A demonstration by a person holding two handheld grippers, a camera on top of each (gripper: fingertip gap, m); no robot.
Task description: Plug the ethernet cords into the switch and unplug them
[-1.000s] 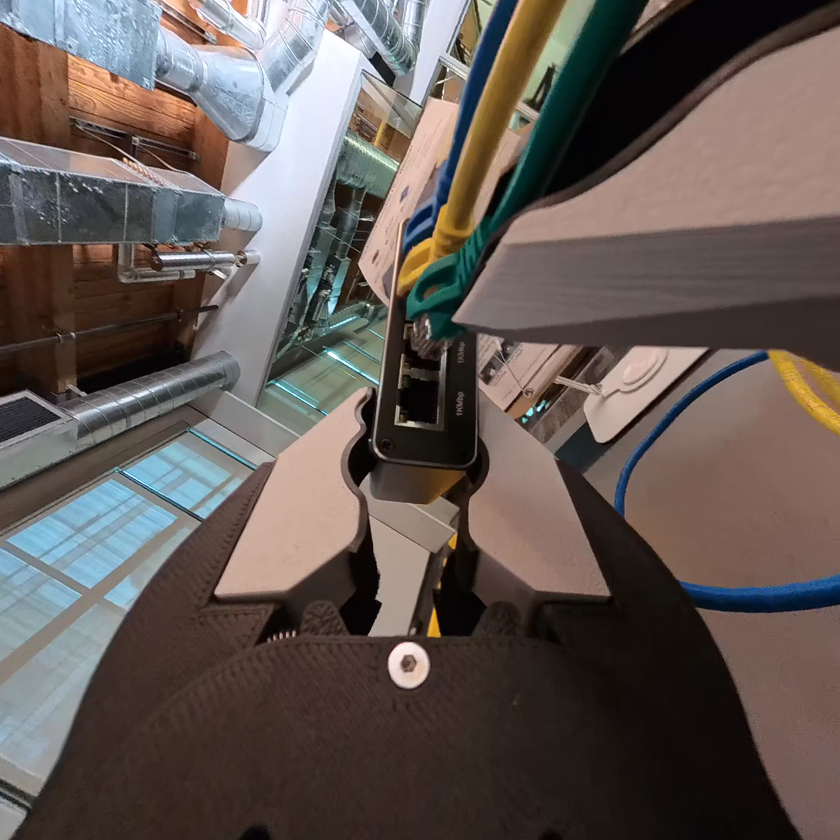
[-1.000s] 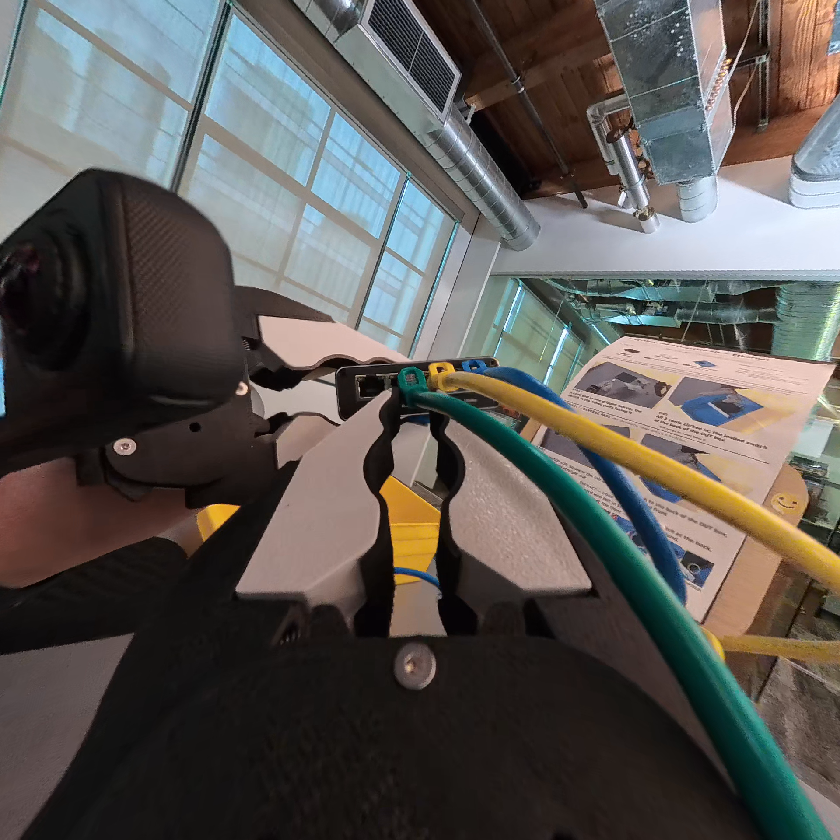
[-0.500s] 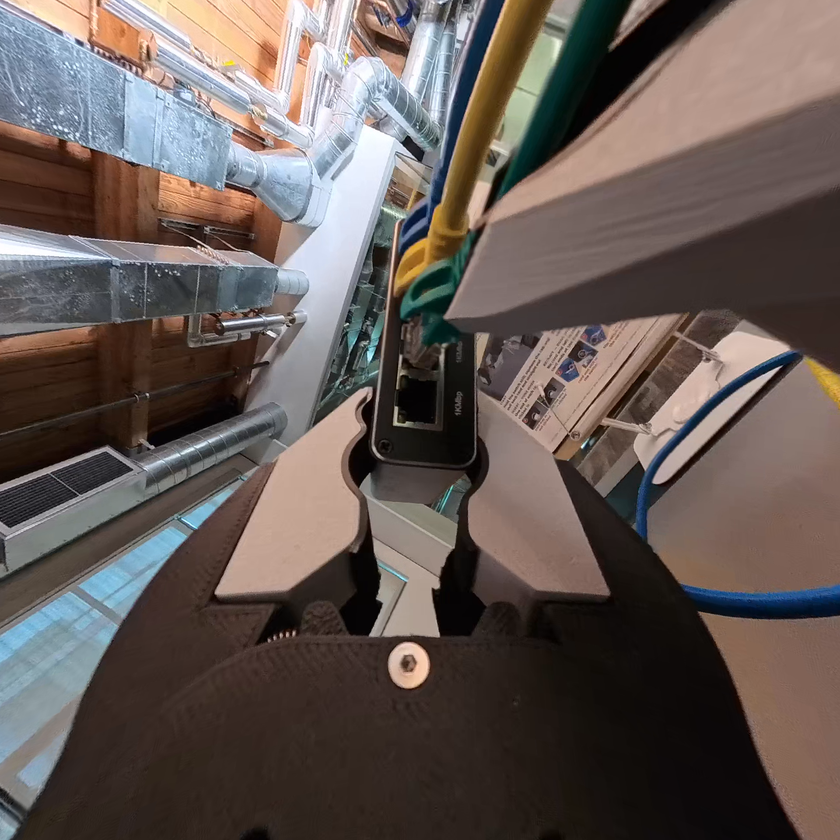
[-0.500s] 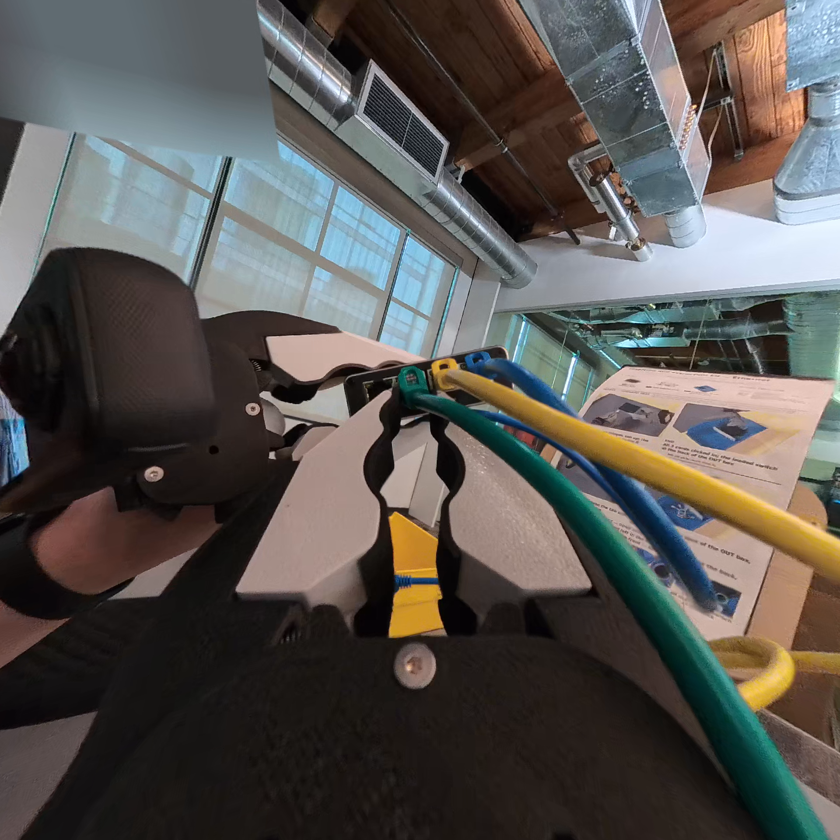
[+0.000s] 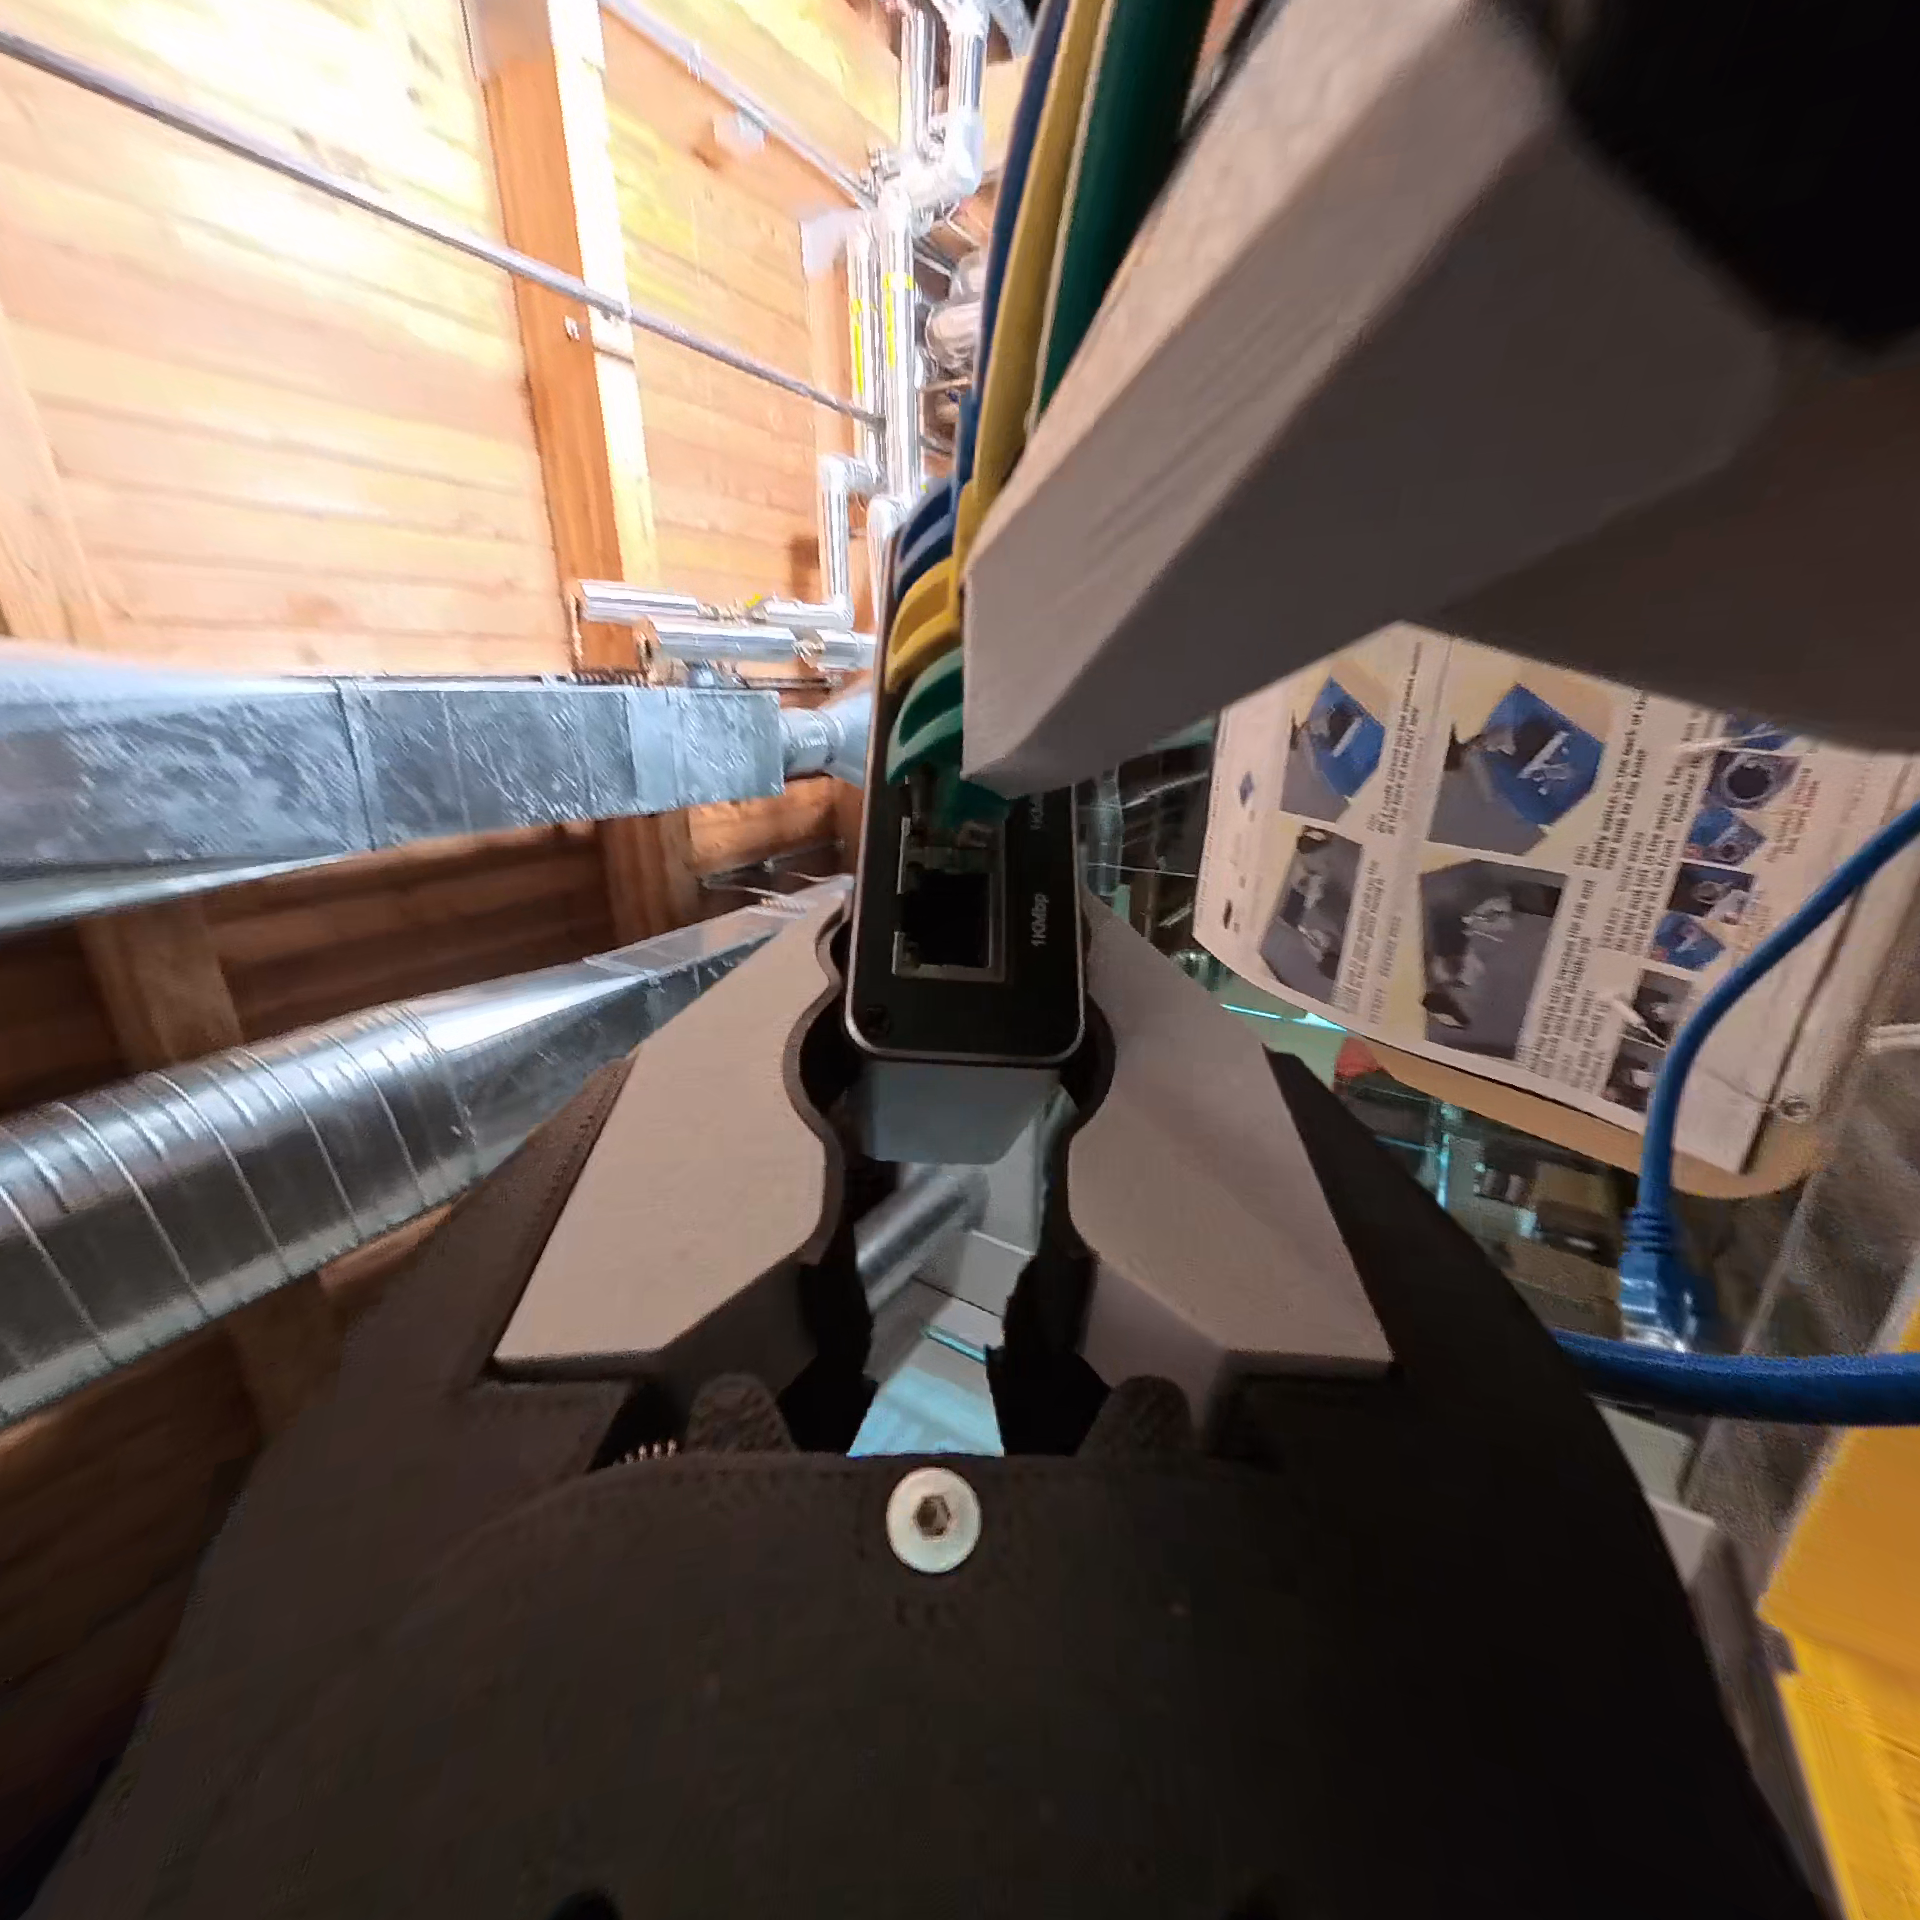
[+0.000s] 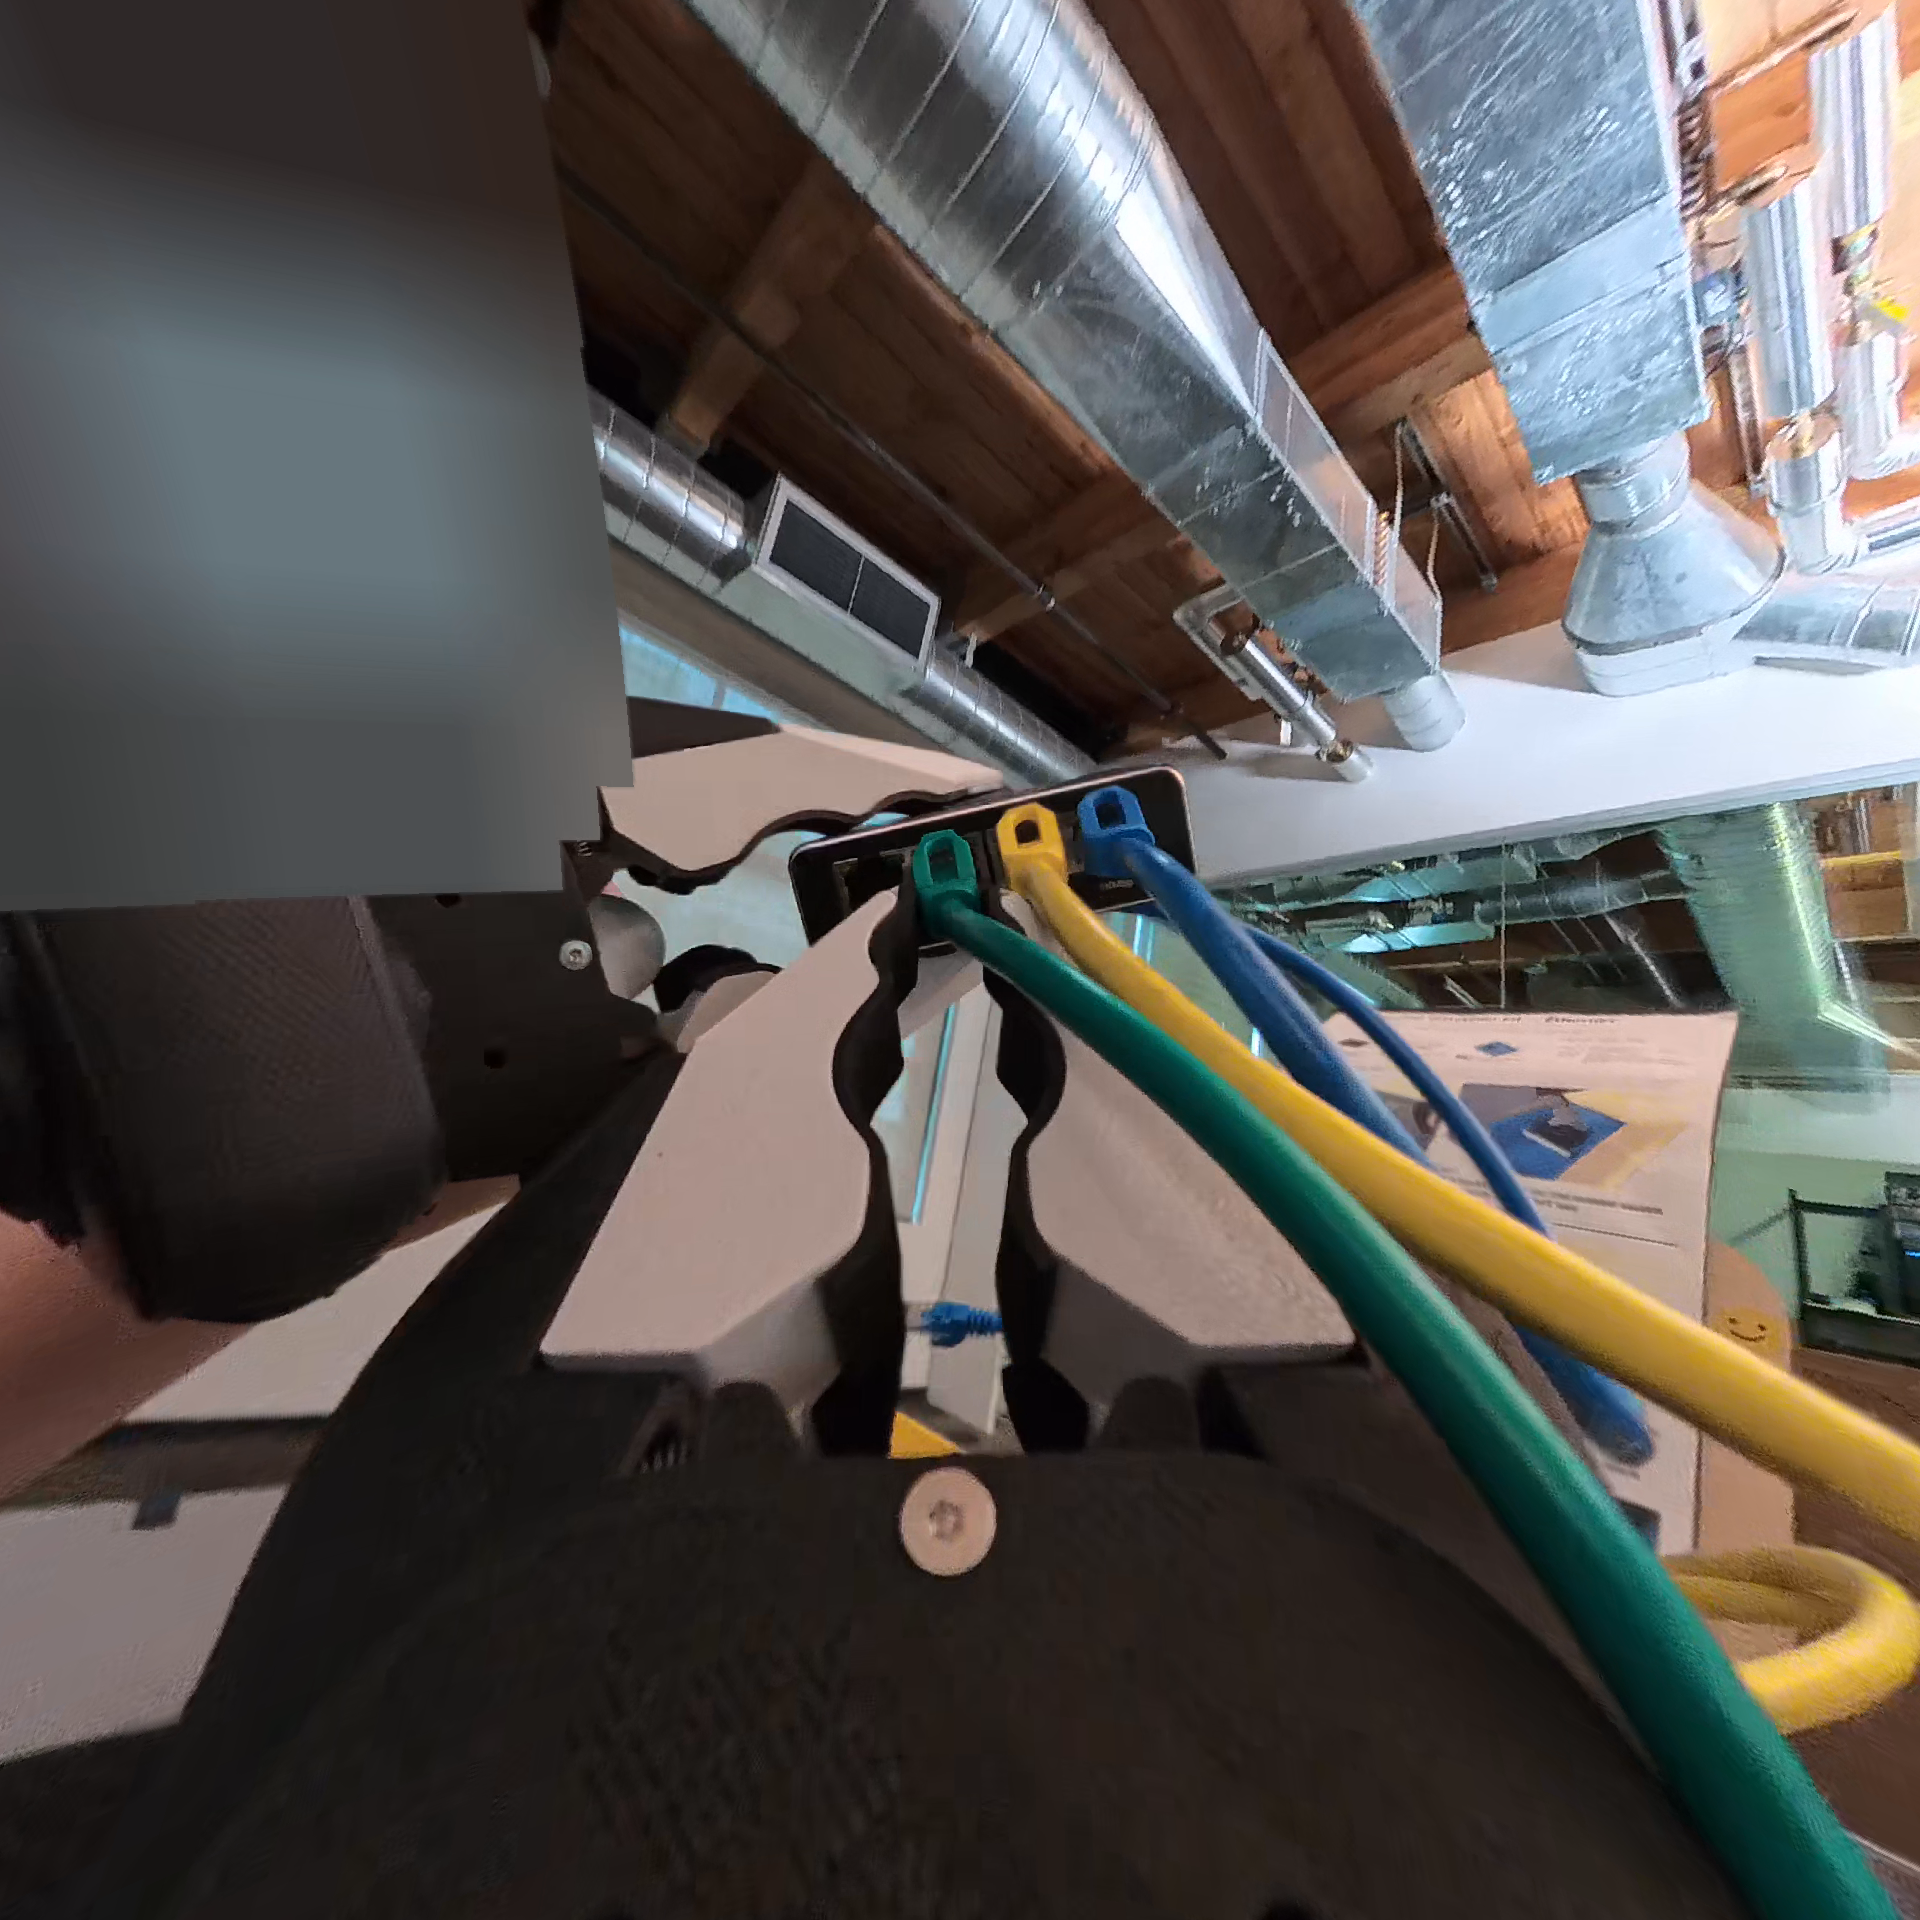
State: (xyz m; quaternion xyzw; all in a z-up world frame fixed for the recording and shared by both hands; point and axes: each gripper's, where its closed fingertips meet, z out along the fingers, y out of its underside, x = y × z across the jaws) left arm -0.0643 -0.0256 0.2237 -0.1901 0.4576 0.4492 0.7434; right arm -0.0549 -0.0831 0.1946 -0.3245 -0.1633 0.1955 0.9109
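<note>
While the switch (image 5: 961, 935) is held up in the air, tilted toward the ceiling ducts, it is clamped at its near end between the fingers of the left gripper (image 5: 961, 1049), which is closed on the black housing so that the port face is left exposed. The hold appears to serve as a brace, so that force on a plug is taken by the gripper rather than by the loose box. In the right wrist view the same switch (image 6: 987, 847) is seen end-on at the left gripper (image 6: 748, 862), with an empty port at its left end. Next along, the green cord (image 6: 1247, 1164) is seated by its boot, then the yellow cord (image 6: 1351, 1153), then the blue cord (image 6: 1205, 935) at the right end. The tips of the right gripper (image 6: 951, 935) are set at the green boot, the gap between them narrow; whether the boot is actually pinched cannot be told, since the contact is hidden behind the cord. The three cords trail back over the right gripper's body. A second blue cord (image 5: 1766, 1039) hangs unplugged at the far right of the left view, before an instruction sheet (image 5: 1507, 883). Judged from this, either the green plug has just been seated or its removal is being attempted.
</note>
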